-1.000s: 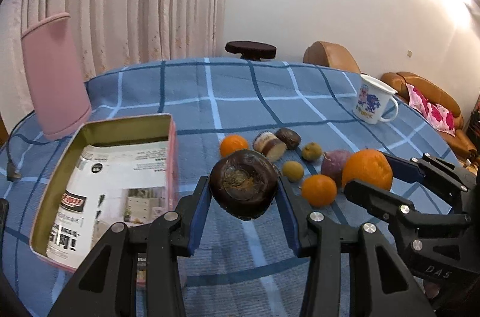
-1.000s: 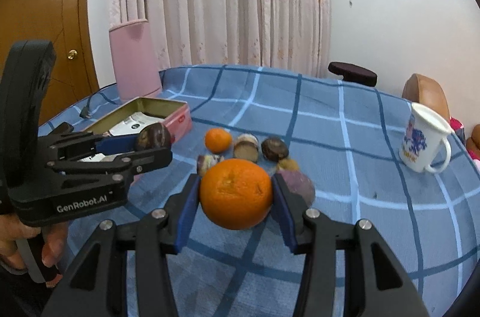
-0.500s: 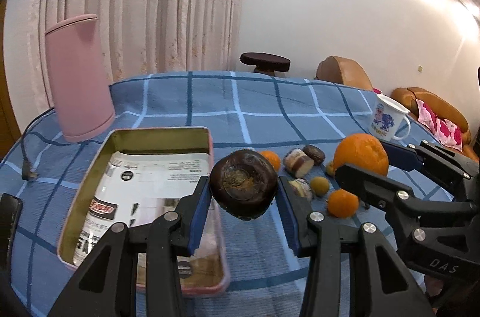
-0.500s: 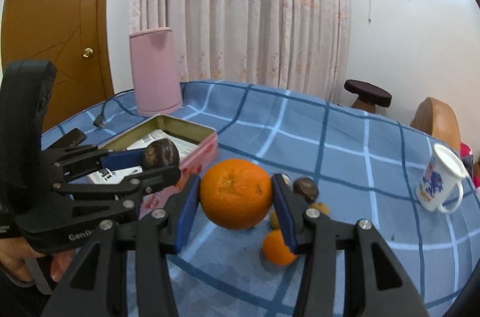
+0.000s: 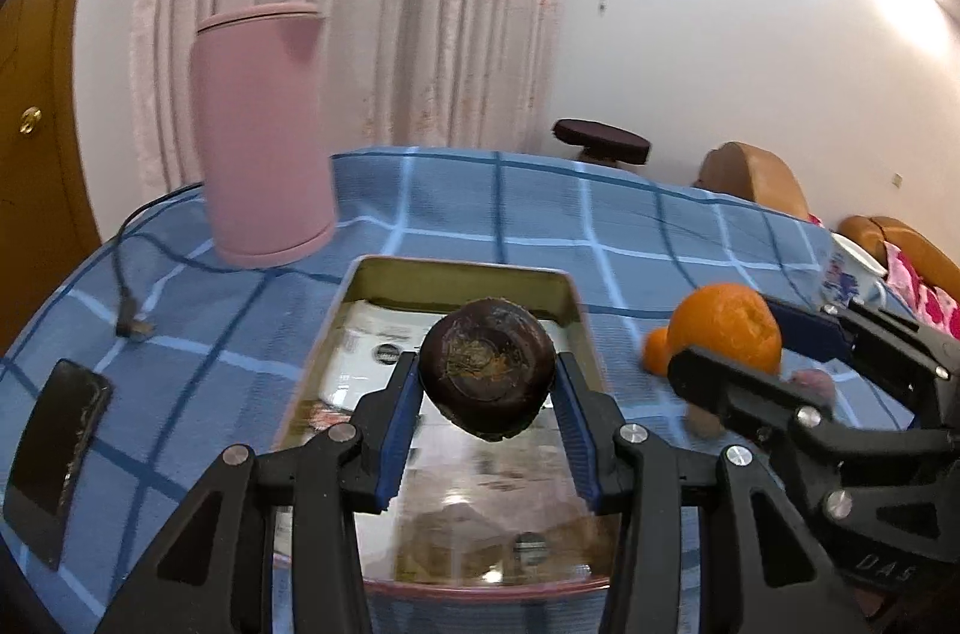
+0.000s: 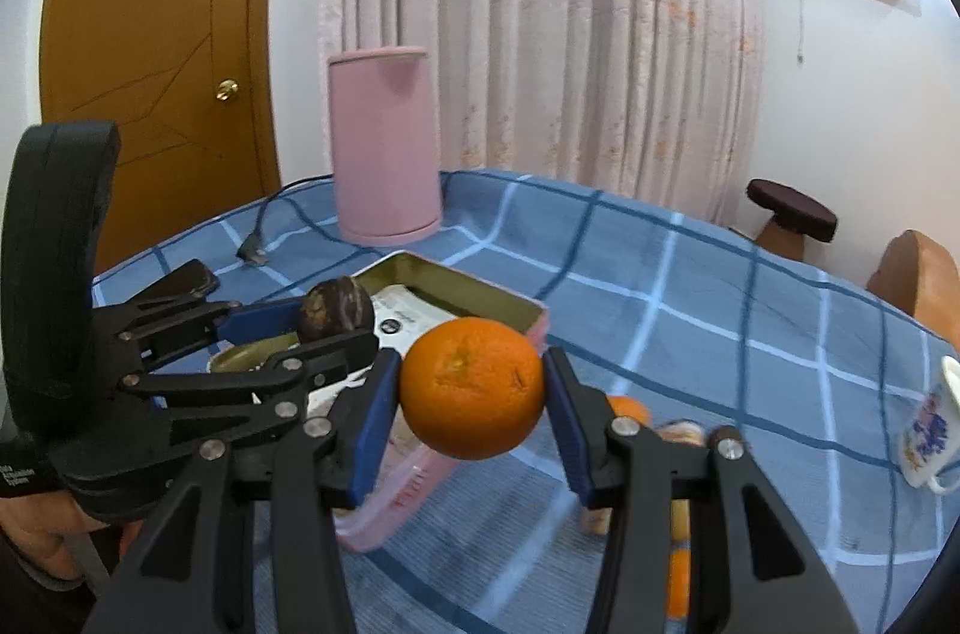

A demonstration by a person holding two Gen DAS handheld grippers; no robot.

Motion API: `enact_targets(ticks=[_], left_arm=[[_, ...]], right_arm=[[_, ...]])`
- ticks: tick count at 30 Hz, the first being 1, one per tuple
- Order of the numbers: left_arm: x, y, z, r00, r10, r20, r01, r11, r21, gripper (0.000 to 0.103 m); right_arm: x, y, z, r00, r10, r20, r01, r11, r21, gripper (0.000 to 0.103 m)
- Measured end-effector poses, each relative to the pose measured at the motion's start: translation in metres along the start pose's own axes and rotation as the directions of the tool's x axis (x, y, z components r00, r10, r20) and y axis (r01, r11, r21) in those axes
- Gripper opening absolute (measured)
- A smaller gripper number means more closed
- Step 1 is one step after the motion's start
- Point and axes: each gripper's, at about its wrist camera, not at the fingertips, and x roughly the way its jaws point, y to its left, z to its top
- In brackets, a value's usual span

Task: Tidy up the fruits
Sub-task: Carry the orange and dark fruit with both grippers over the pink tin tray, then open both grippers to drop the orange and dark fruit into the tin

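Holding in my left gripper [image 5: 486, 382] a dark, round, rough-skinned fruit [image 5: 486, 374] above the rectangular metal tin [image 5: 462, 268]. My right gripper [image 6: 472, 397] clamps a dimpled orange [image 6: 472, 397]; "DAS" is embossed on its body.

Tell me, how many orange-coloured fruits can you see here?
3. A large orange is clamped in the right gripper. A smaller one lies on the tablecloth just behind its right jaw, and another shows lower down. More may be hidden behind the grippers.
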Motion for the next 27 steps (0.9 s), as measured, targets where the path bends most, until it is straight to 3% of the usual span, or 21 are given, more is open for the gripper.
enact_targets(ticks=[7,14,16,18,20,23,27], left_arm=[[0.007,0.029,-0.005,0.998,0.059,-0.025,-0.060,0.997,-0.044,0.046],[0.015,0.045,-0.014,0.994,0.070,-0.082,-0.075,0.995,-0.063,0.046],[0.018,0.047,-0.015,0.993,0.067,-0.101,-0.075,0.995,-0.073,0.047],[0.016,0.046,-0.016,0.992,0.069,-0.105,-0.077,0.995,-0.069,0.048],[0.014,0.045,-0.015,0.992,0.060,-0.107,-0.068,0.995,-0.077,0.057],[0.005,0.034,-0.014,0.995,0.056,-0.084,-0.061,0.996,-0.063,0.072],[-0.001,0.016,-0.010,0.998,0.023,-0.063,-0.025,0.999,-0.038,0.072]], right_arm=[[0.034,0.020,-0.002,0.997,0.048,-0.054,-0.049,0.999,-0.022,0.051],[0.052,0.027,-0.012,0.991,0.075,-0.109,-0.078,0.997,-0.022,0.052],[0.052,0.027,-0.014,0.991,0.077,-0.111,-0.080,0.997,-0.019,0.056],[0.048,0.023,-0.014,0.991,0.086,-0.103,-0.086,0.996,-0.003,0.068],[0.044,0.018,-0.015,0.991,0.092,-0.095,-0.091,0.996,0.016,0.078],[0.028,0.010,-0.018,0.994,0.074,-0.074,-0.074,0.997,0.014,0.079],[-0.003,-0.014,-0.029,0.999,0.005,-0.040,-0.004,0.999,0.039,0.082]])
